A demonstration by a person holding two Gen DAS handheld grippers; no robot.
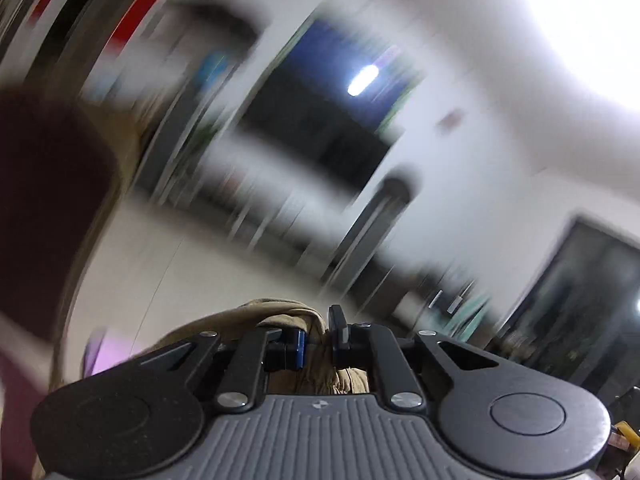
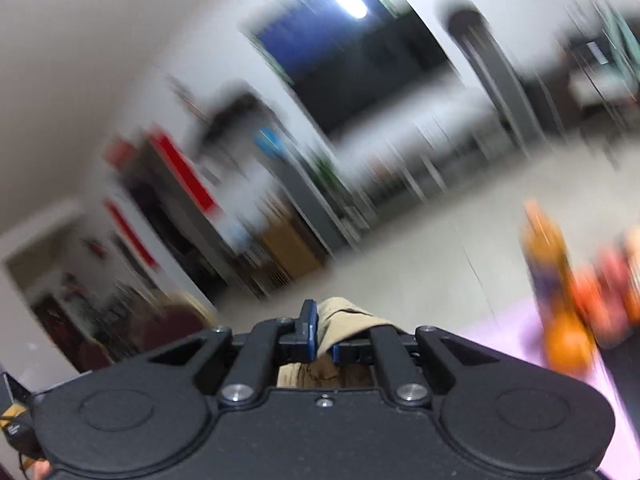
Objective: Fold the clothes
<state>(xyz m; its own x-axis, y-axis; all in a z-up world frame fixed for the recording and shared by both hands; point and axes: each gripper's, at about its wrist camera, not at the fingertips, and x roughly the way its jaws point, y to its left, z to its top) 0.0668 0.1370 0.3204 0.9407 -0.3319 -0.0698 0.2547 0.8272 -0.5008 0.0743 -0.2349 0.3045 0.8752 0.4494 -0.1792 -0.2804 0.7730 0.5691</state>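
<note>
Both views are super smeared, so only the stuff close to the cameras reads properly.

Starting with the left wrist view: a dark maroon shape (image 1: 44,208) fills the far left edge, too blurry to say what it is. Low in the middle, the left gripper (image 1: 318,338) has its fingers (image 1: 338,326) clamped on a bunch of the tan garment (image 1: 280,314), which humps up behind the tips and also shows underneath between the linkage arms. A bit of pink surface (image 1: 98,354) peeks out at the lower left. Behind it all there's a big dark screen (image 1: 320,104) on a white wall.

Over in the right wrist view, the right gripper (image 2: 323,338) is pinched on the same tan garment, with a fold of it poking up between the tips and draping over the right one. The pink surface shows at the lower right, with some orange blurry things (image 2: 560,280) I can't identify above it.
</note>
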